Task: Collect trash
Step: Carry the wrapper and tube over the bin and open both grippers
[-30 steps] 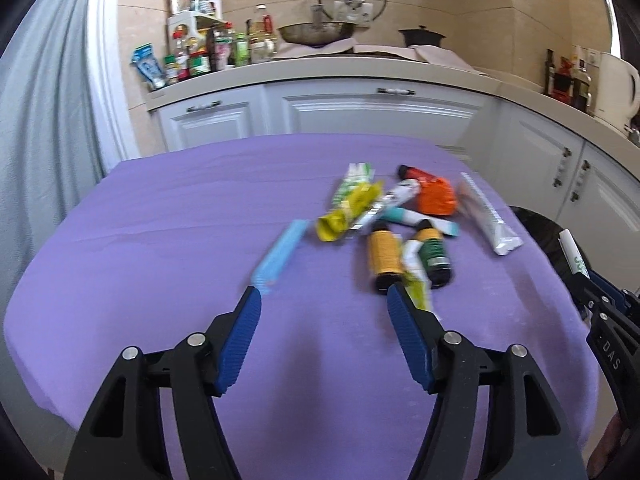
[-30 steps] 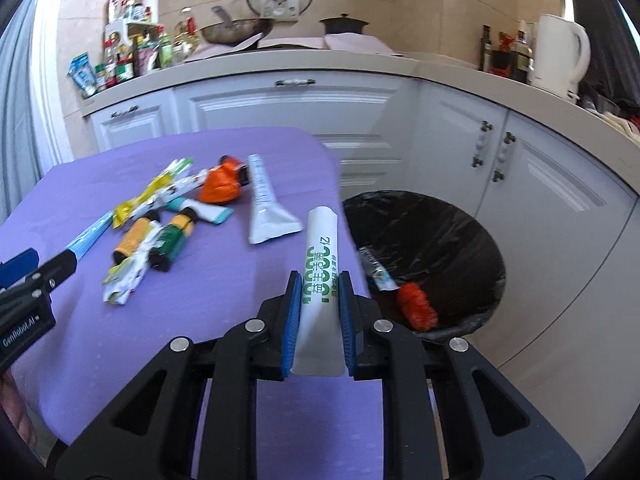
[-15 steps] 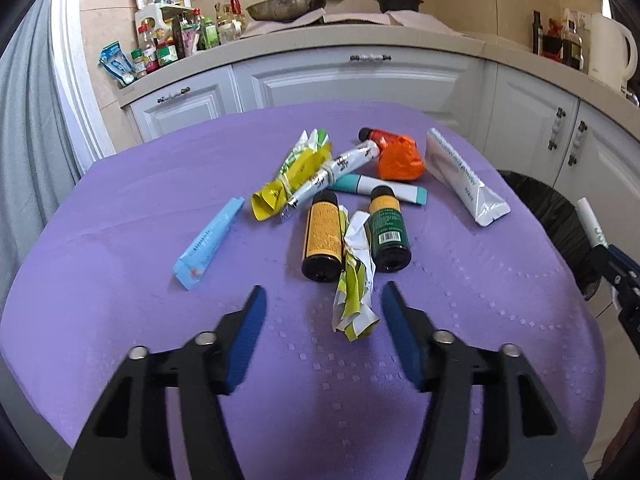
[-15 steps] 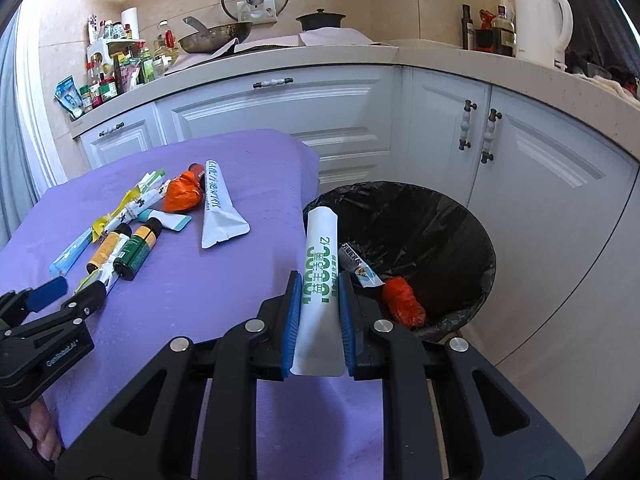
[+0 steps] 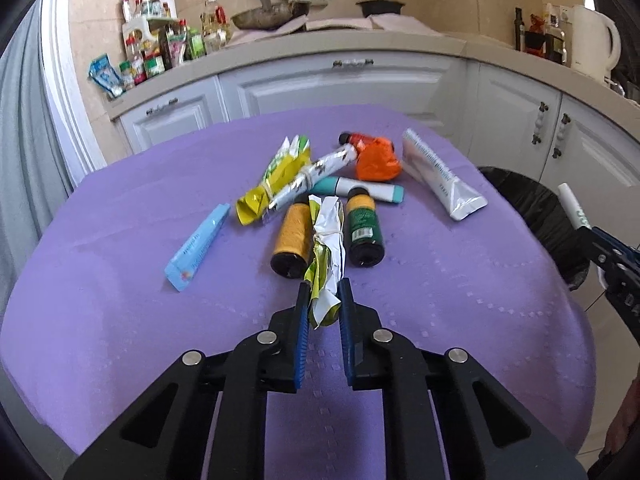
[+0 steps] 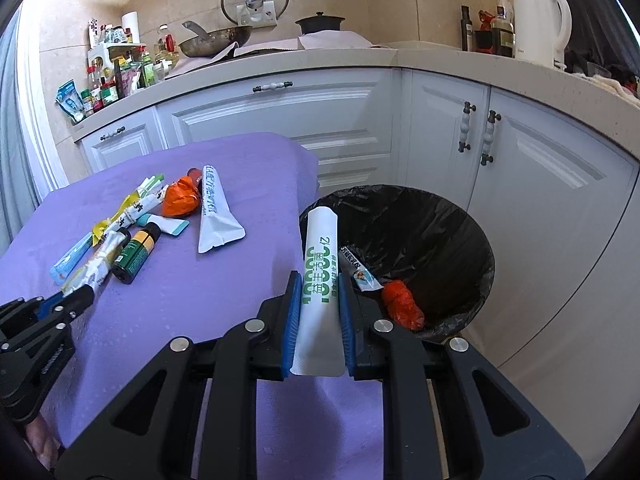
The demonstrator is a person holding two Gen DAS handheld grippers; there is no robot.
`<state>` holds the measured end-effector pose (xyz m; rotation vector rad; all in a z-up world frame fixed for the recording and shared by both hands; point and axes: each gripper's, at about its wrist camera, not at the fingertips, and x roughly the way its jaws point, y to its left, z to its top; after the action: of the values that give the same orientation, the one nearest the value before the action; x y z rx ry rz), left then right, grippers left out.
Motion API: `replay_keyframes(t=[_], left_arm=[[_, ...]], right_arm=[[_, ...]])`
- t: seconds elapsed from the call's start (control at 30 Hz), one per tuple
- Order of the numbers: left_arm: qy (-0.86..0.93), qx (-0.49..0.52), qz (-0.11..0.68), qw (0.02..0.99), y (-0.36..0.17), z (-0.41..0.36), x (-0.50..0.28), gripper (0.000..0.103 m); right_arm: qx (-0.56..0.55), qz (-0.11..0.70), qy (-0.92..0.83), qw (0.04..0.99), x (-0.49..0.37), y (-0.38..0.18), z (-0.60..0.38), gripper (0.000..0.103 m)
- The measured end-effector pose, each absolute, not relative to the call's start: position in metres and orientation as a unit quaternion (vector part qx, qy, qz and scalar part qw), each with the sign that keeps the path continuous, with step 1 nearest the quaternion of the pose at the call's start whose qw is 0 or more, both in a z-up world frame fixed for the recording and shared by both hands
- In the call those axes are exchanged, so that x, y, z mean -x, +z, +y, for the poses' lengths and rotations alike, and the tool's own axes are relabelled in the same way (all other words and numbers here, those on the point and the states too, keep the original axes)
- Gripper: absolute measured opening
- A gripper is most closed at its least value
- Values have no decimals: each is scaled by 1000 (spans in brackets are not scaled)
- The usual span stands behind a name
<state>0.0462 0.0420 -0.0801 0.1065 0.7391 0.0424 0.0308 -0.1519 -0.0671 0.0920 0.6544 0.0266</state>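
On the purple table point(image 5: 120, 320), a crumpled white and yellow-green wrapper point(image 5: 328, 236) lies between two small bottles. Its near end sits between the blue pads of my left gripper point(image 5: 324, 285), whose jaws are closing and press on it. My right gripper point(image 6: 319, 277) is shut on a white tube with green print point(image 6: 322, 240), held at the table's edge next to the black-lined bin point(image 6: 460, 232). An orange wrapper point(image 6: 402, 310) and a sachet point(image 6: 360, 272) lie in the bin.
More litter lies on the cloth: a yellow-label bottle point(image 5: 292, 240), a green-label bottle point(image 5: 363, 228), a light blue sachet point(image 5: 198, 248), a yellow wrapper point(image 5: 276, 176), an orange wad point(image 5: 378, 158), a teal tube point(image 5: 360, 190) and a white tube point(image 5: 440, 176). White cabinets point(image 6: 280, 120) stand behind.
My left gripper moved forward to the crumpled wrapper and its jaws came together around the wrapper's near end. My right gripper carried the white tube toward the bin.
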Motion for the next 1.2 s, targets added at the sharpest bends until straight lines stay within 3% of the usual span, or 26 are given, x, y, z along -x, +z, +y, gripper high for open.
replay_keyframes(t=[0.6,1.2], left_arm=[[-18,-52,272,961,-32,-3,-70,15],[-64,-65,273,958,-39,-72,-121,15]], right_arm=[[-27,278,-36,960,-46,-38,-180,18],[-22,260,-82,962,-81,-31,-225,19]])
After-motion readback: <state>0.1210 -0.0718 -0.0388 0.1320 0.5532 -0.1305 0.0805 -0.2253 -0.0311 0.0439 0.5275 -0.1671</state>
